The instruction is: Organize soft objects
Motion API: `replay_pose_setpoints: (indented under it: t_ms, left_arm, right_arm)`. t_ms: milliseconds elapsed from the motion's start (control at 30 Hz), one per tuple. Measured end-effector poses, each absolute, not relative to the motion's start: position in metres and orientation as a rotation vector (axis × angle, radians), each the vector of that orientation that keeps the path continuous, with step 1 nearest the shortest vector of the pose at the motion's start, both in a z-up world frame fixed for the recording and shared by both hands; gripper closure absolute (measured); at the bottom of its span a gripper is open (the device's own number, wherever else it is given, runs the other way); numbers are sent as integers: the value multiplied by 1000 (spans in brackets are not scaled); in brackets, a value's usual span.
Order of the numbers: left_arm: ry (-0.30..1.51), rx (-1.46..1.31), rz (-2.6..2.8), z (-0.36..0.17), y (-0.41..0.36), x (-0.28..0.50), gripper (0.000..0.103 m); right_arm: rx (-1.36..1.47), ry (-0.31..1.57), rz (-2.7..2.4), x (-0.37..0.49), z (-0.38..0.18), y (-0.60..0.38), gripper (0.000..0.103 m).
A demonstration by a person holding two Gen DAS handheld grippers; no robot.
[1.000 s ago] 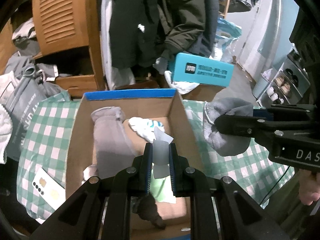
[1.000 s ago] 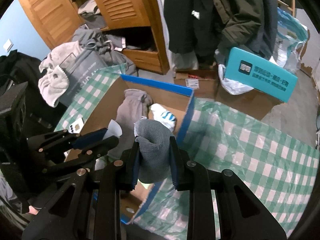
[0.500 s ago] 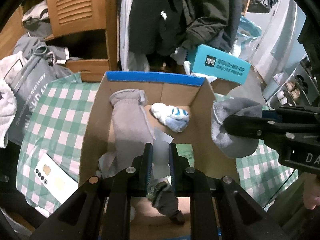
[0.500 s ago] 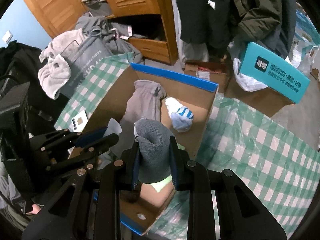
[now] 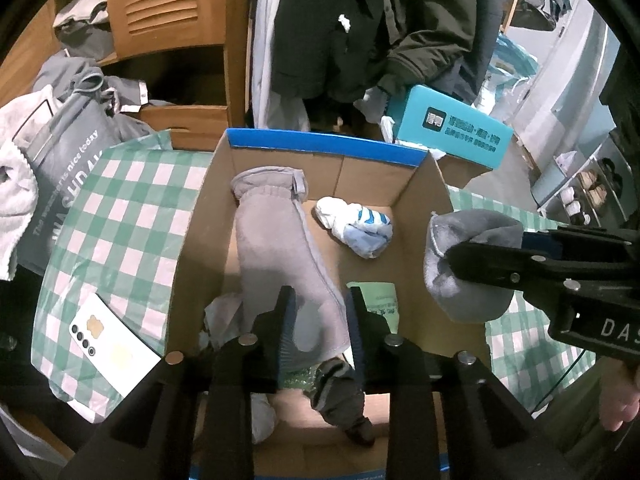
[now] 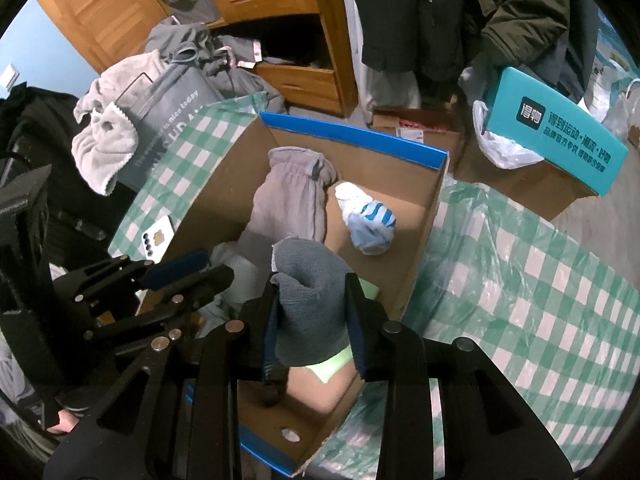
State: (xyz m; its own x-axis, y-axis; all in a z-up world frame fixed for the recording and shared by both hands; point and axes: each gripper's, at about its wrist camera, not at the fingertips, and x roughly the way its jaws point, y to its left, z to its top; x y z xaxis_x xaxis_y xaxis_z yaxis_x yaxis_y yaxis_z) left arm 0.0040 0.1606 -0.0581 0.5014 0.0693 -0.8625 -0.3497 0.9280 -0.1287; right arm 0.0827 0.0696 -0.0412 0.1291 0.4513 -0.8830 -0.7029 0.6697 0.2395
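The dark grey knitted sock (image 6: 310, 308), bunched into a soft lump, is pinched between the two fingers of the right claw (image 6: 314, 320), which is closed on its middle. It hangs above the near right part of the open brown cardboard box with blue edging (image 6: 352, 134); in the left wrist view the same sock (image 5: 466, 264) sits over the box's right wall rather than clearly over its floor.

That is the main risk as I judge it: let go here and the sock could catch on the right wall and slide out onto the green-and-white checked cloth (image 6: 520, 264) covering the desk. Carrying it further over the box floor first would avoid this.

The left claw (image 5: 320, 320) is spread open with nothing gripped, low over the box, its fingers straddling the lower end of the long pale grey fleece mitten (image 5: 276, 240) lying inside. If it closes or lifts carelessly it could snag the mitten and drag it out. The two claws are also near each other, so a sideways move by the right one could knock the left.

A white and blue striped rolled sock (image 5: 356, 226) lies near the far right corner, apart from the mitten, and a small dark grey garment (image 5: 340, 396) lies at the near end; a drop onto either would tangle the pile. A white smartphone (image 5: 110, 344) rests on the cloth left of the box, clear of both claws.
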Motion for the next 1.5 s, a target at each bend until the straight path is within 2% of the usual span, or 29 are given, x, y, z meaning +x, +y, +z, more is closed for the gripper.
replay_pose_setpoints:
  t_ms: [133,267,400,500,767,800,833,867,1033,1233,1500]
  left_arm:
    - [1002,-308,260,-54,160,2,66]
    - [980,-315,252,-48,158,1,65]
    - [949,-302,243,-40,151,1,51]
    - [929,-286,228,-34,145,1,49]
    - [914,-261,194,-22,129,4,47]
    - [913,-254,193,-21,127,5,41]
    - [912,-248,194,-20,125,5,32]
    - [907,-242,197,-20,123,5,29]
    - [900,-242,192,-17,117,9,28]
    - [891,-252,179,-15,109,12,24]
    - [913,-212,177,-17,92,21,23]
  right_arm:
    - [-253,1165,844,83,-40,69,68]
    - [-250,1160,829,84,-38,63,64]
    - [-254,1131,802,85,-33,54,51]
    - [-247,1110,783,85,-28,47,43]
    - [-238,1070,750,86,-17,28,39]
    - [-237,1063,744,86,-15,26,38]
    - [-234,1055,737,86,-13,23,37]
    - [-230,1044,727,87,-11,18,37]
    - [-214,1008,694,89,-2,1,33]
    - [-208,983,664,90,4,-18,32]
    - [-205,967,640,91,8,-37,32]
